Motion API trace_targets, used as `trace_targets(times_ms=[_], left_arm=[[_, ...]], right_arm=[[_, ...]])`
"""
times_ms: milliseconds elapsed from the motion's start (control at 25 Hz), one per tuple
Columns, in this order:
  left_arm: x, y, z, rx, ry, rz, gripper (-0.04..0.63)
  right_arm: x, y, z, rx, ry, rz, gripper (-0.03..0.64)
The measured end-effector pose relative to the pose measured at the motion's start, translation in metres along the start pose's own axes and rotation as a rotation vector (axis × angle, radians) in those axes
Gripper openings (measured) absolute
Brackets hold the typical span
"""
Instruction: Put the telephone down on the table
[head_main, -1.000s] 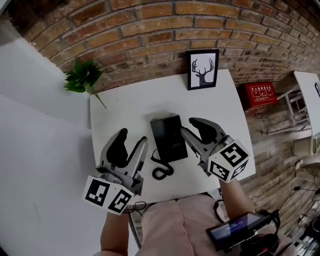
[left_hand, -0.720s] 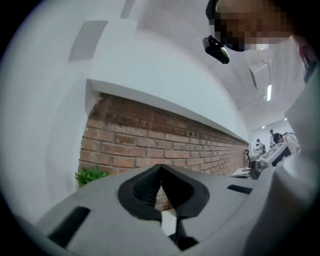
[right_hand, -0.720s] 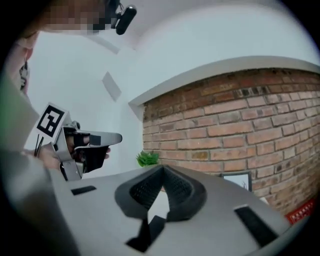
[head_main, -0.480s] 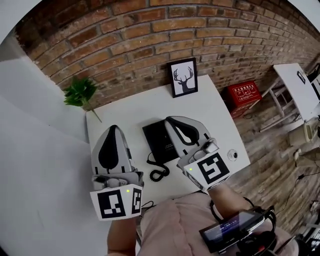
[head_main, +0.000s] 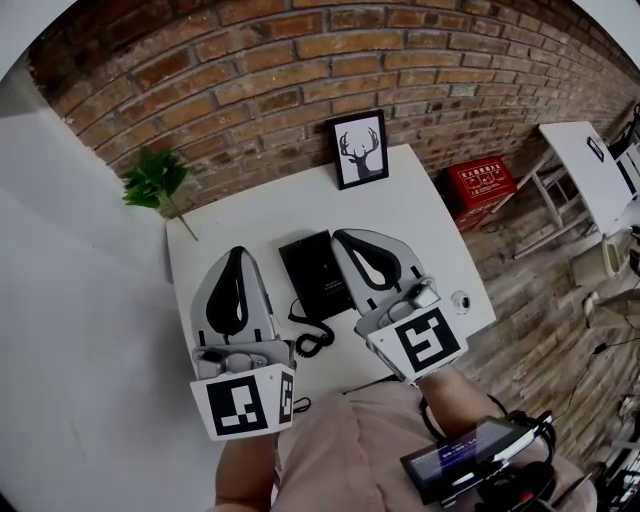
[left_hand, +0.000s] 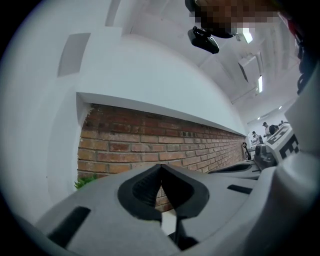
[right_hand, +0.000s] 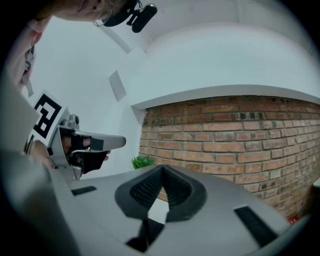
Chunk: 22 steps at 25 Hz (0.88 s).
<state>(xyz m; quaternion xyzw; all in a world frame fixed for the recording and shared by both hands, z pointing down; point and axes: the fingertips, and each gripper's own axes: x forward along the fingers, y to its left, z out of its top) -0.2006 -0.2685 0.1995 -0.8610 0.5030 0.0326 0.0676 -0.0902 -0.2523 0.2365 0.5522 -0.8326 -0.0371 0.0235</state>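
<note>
The black telephone (head_main: 312, 272) lies flat on the white table (head_main: 260, 212), its coiled cord (head_main: 312, 342) trailing toward the near edge. My left gripper (head_main: 238, 251) hovers left of the phone, shut and empty, its pads meeting at the tip (left_hand: 160, 166). To the phone's right my right gripper (head_main: 341, 237) overlaps its right edge in the head view; it is shut with nothing held (right_hand: 162, 168). Both point roughly level at the brick wall (left_hand: 150, 145). Neither touches the phone.
A framed deer picture (head_main: 360, 148) leans on the wall at the table's back. A green plant (head_main: 155, 180) stands at the back left corner. A small round object (head_main: 460, 302) sits near the table's right edge. A red box (head_main: 483, 183) lies on the floor beyond.
Both grippers went from open beside the phone to shut. They rose off the table and rolled upright. The phone stayed where it lies.
</note>
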Motion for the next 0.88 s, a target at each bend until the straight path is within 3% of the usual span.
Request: trace_targets(times_ms=[880], left_arm=[[-0.001, -0.015, -0.008, 0.037, 0.019, -0.005, 0.005]], right_arm=[[-0.010, -0.005, -0.002, 0.001, -0.004, -0.024, 0.005]])
